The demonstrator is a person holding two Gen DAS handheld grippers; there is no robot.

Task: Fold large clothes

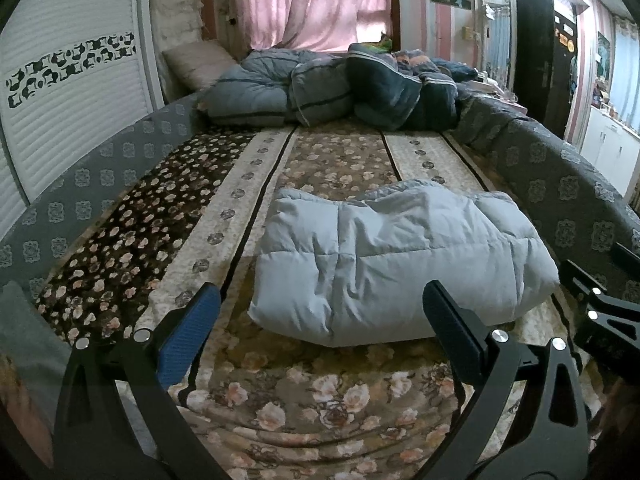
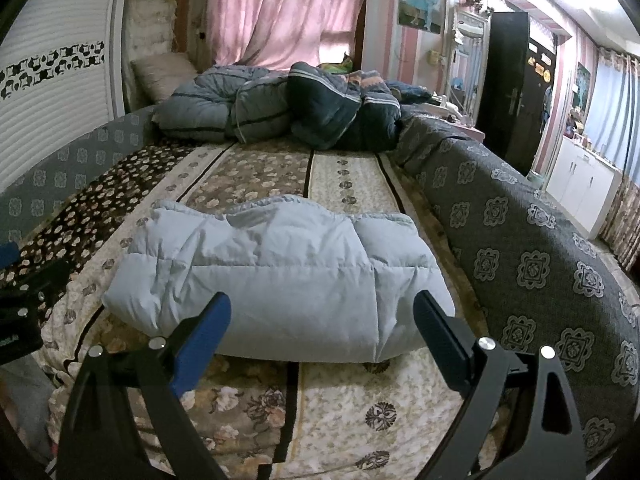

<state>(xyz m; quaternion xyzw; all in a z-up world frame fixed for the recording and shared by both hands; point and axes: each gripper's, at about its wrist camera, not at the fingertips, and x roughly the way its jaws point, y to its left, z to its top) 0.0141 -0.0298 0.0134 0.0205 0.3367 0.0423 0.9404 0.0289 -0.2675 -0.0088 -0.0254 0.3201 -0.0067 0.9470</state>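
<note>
Both grippers, left gripper [image 1: 322,304] and right gripper [image 2: 322,312], gape empty just short of the folded jacket [image 2: 276,276].

right tongs [image 1: 600,300]: cut off at frame edge | puffer jacket [image 2: 280,276]: underside hidden

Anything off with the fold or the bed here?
Nothing stands out. The pale blue puffer jacket lies folded in a compact bundle on the floral bedspread; both grippers, left and right, are open and clear of it.
</note>
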